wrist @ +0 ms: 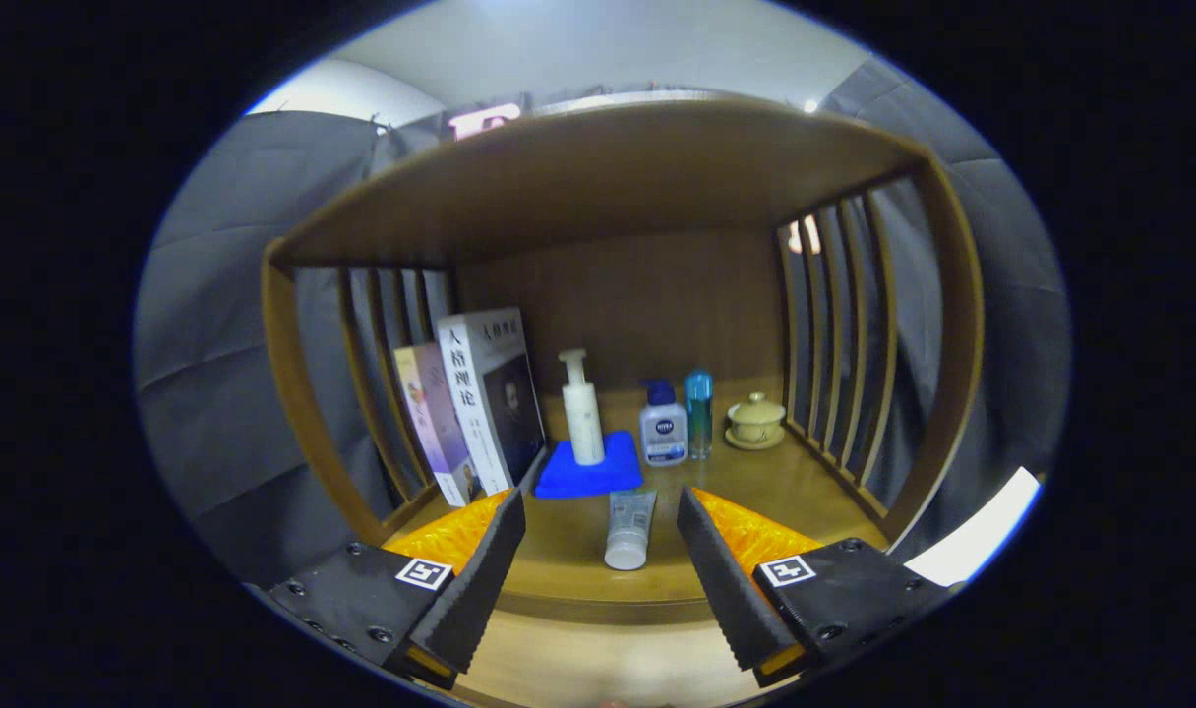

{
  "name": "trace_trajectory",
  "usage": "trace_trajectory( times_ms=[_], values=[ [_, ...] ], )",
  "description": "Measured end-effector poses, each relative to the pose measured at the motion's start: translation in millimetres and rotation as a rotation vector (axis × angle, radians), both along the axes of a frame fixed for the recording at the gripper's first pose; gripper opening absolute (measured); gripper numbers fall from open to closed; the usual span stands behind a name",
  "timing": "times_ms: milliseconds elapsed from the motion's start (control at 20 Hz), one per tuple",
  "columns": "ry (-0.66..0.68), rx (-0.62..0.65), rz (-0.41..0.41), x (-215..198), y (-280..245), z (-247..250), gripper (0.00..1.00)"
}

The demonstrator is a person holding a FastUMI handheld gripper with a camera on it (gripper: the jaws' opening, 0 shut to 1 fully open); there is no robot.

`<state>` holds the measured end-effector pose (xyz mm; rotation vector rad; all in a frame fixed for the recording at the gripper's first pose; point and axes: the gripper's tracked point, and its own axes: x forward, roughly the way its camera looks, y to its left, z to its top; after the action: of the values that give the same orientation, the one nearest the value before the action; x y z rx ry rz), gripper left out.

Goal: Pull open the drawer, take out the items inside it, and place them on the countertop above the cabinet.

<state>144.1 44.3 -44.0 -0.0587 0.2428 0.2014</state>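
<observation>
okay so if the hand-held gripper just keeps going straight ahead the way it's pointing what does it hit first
Probably the tube lying on the countertop. It sits between and just ahead of the open fingers of the hand-held gripper, cap toward the gripper. Beyond it lie the blue cloth and the pump bottle. Height is unclear, so the gripper might pass over it.

Smooth satin wood countertop; glossy plastic tube; matt blue cloth; glazed ceramic cup.

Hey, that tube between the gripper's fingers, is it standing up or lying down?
Lying down. The tube rests flat on the countertop, cap toward the camera, between the open gripper fingers, which don't touch it.
</observation>
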Motion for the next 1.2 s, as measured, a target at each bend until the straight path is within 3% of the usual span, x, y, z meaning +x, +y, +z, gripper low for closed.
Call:
trace_trajectory(
  times_ms=[500, 700, 1000, 1200],
  values=[
    [-0.278, -0.05, -0.036, -115, -24, 6, 0.98],
    [-0.267, -0.057, -0.037, -149, -30, -16, 0.98],
    [-0.243, -0.04, -0.143, -182, -63, -50, 0.98],
    [-0.241, -0.038, -0.161, -196, -71, -68, 0.98]
  ],
)
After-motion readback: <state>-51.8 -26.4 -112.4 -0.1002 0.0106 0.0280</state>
